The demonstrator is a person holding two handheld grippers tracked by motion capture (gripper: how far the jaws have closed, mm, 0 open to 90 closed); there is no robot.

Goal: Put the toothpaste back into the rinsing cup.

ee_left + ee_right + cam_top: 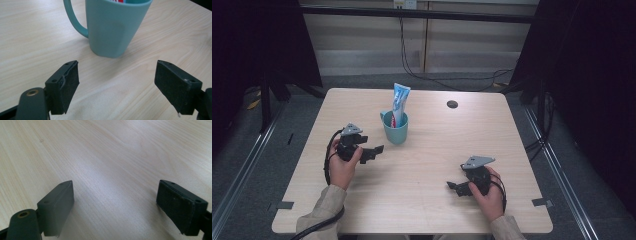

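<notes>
Toothpaste tube (400,102) is stood upright in the teal mug (395,129), kept near table (432,200) centre, at twelve o'clock in the left gripper view. The left gripper (374,150) is aimed at the mug with jaws spread, empty, probably so its body can be clasped. At four o'clock, the right gripper (453,186) is parked open over bare wood, apparently kept clear.

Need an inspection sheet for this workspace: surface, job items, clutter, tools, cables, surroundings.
Surface: light wood table, bare apart from the items below.
Job's things: teal mug upright, tube standing in it.
Clutter: small dark disc near the far edge.
Tools: left tool open, aimed at the mug, not touching; right tool open, nothing between jaws.
Cables: one trails from the left tool; more on the floor behind the table.
Surroundings: grey floor, dark curtains at the sides, pale wall panels.
</notes>
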